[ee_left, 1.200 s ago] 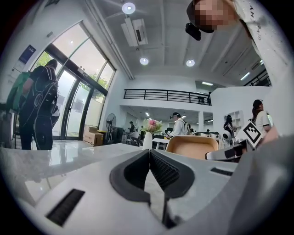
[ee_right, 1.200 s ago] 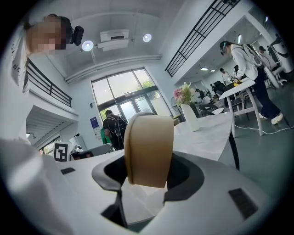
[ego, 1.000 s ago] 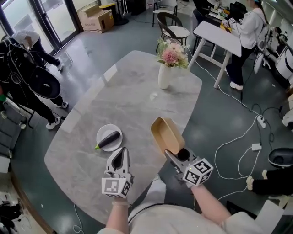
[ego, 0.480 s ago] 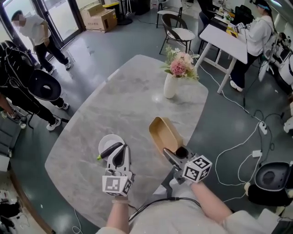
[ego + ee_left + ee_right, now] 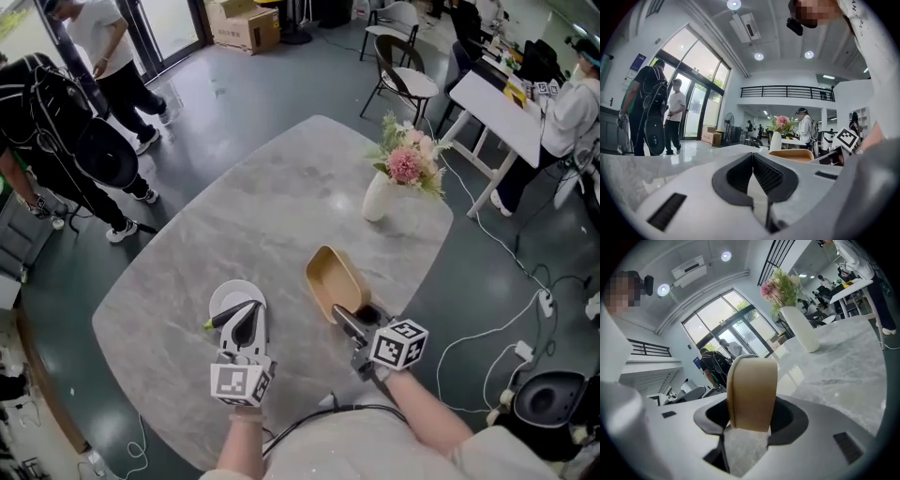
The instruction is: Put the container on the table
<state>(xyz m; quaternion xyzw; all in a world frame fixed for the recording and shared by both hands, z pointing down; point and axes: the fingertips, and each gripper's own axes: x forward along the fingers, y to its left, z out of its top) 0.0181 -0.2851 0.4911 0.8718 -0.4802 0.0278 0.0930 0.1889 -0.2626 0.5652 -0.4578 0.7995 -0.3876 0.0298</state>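
Container (image 5: 336, 279) near end hidden under my right gripper (image 5: 344, 317) overhead; right gripper view shows jaws clamped on it, left gripper (image 5: 248, 309) jaws together.

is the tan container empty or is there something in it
Empty: the head view looks into the container and shows only its bare tan inside.
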